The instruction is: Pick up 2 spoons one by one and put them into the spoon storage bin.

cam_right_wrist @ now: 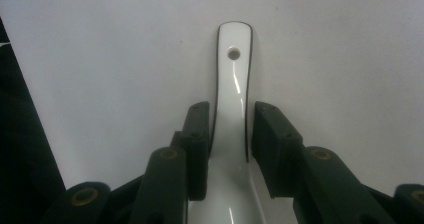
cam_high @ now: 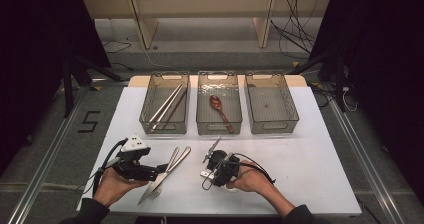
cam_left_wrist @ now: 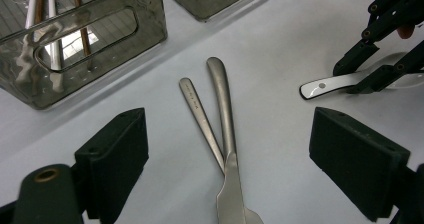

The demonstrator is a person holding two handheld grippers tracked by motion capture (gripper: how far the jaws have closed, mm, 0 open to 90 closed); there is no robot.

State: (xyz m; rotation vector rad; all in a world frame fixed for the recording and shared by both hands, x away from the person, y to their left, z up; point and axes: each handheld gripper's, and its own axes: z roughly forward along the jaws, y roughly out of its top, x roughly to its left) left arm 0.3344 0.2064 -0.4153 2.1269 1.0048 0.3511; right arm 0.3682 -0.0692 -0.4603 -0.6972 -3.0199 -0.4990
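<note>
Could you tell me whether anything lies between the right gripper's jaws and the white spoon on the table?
Nothing visible does. The right gripper has its jaws on either side of the white spoon's handle, close against it or touching. The knife and fork lie apart, in front of the left gripper.

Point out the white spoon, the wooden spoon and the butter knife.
white spoon (cam_right_wrist: 233,79), right gripper view, handle.
wooden spoon (cam_high: 216,102), high view, bowl.
butter knife (cam_left_wrist: 222,99), left gripper view, handle.
</note>
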